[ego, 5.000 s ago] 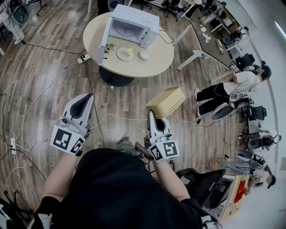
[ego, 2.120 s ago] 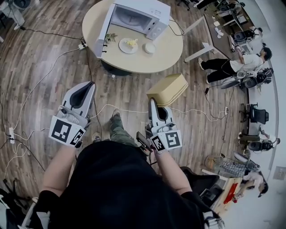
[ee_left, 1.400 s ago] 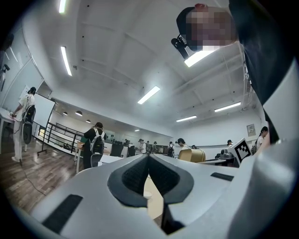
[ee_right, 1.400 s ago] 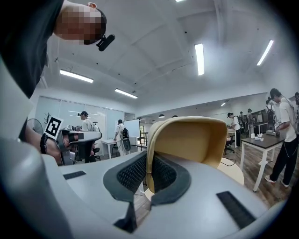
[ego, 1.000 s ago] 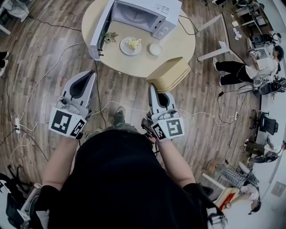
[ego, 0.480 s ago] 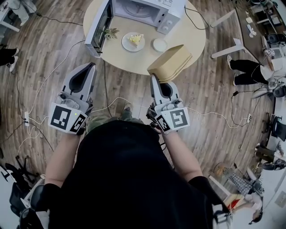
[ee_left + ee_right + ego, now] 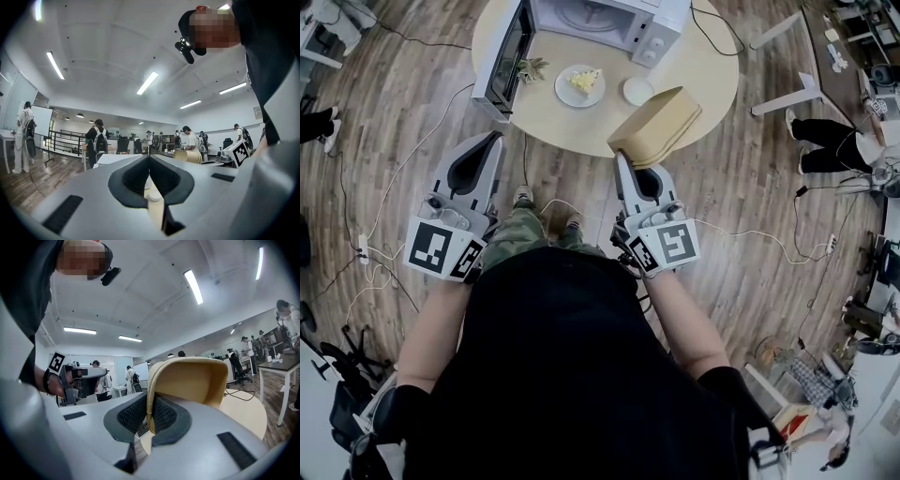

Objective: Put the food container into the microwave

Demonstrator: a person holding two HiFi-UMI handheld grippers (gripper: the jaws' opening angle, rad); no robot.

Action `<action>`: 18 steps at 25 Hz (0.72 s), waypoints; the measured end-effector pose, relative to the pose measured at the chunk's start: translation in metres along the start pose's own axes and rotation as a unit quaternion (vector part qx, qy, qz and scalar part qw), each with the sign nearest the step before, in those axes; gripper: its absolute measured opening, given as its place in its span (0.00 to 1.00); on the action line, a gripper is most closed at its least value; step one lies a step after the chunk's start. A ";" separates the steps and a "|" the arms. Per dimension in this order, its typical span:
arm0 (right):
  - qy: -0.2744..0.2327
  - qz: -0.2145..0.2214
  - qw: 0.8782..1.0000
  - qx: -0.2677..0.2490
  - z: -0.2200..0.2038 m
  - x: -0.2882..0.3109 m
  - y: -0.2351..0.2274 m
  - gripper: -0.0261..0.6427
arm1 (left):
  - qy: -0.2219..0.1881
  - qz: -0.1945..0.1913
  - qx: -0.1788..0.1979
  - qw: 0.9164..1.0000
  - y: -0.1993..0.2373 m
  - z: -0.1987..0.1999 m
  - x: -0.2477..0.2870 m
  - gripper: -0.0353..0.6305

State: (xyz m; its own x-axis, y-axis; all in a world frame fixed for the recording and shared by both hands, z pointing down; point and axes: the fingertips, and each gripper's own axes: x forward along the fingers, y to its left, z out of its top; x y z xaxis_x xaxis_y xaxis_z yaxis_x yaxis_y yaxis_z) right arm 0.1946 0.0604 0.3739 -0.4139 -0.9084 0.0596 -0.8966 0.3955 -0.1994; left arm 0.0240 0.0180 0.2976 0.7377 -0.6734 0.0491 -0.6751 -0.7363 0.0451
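Head view: my right tongs (image 7: pixel 622 161) are clamped on one side wall of the tan rectangular plastic food container (image 7: pixel 656 125), which sticks out beyond the tips, tilted, over the near rim of the round beige table (image 7: pixel 698 89). Right gripper view confirms the grip: the thin wall sits between the two dark ribbed pads, pressed from both sides, with the container's hollow side turned toward the camera. The container is not touching the table as far as I can tell. It hangs just beside a small white round dish (image 7: pixel 637 91) and well apart from the white microwave oven (image 7: pixel 614 13) at the far side of the table. The microwave's door (image 7: pixel 508 54) stands swung open to the left and the cavity faces me. A white plate with yellow food (image 7: pixel 579 84) lies in front of the cavity. My left tongs (image 7: pixel 492 138) are held out over the wooden floor (image 7: pixel 403 122), short of the table edge and near the open door. Left gripper view: jaw tips meet with nothing between them, so that pair is closed and empty.
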 end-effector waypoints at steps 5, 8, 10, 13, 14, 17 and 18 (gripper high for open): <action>0.003 -0.006 1.000 -0.014 0.008 0.015 0.004 0.09 | -0.003 -0.030 -0.008 1.000 0.013 0.002 0.025 0.08; 0.009 -0.017 0.999 -0.026 0.009 0.022 0.008 0.09 | -0.007 -0.054 -0.006 0.998 0.020 0.005 0.041 0.08; 0.012 -0.025 0.999 -0.030 0.008 0.030 0.010 0.09 | -0.008 -0.067 -0.008 0.998 0.028 0.007 0.048 0.08; 0.014 -0.040 0.999 -0.034 0.010 0.046 0.007 0.09 | -0.009 -0.084 -0.009 0.996 0.043 0.009 0.059 0.08; 0.015 -0.045 0.998 -0.035 0.012 0.052 0.007 0.09 | -0.010 -0.089 -0.009 0.996 0.049 0.010 0.062 0.08; 0.018 -0.061 0.997 -0.040 0.016 0.070 0.008 0.09 | -0.012 -0.107 -0.013 0.994 0.067 0.013 0.072 0.08; 0.020 -0.067 0.997 -0.042 0.017 0.076 0.009 0.09 | -0.014 -0.115 -0.014 0.993 0.073 0.014 0.075 0.08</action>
State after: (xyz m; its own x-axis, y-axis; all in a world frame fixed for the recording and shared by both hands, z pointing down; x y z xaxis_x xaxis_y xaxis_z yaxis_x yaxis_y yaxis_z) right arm 0.1579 -0.0073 0.3604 -0.2939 -0.9484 0.1195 -0.9536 0.2824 -0.1042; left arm 0.0301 -0.0873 0.2906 0.8719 -0.4897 0.0074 -0.4886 -0.8688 0.0801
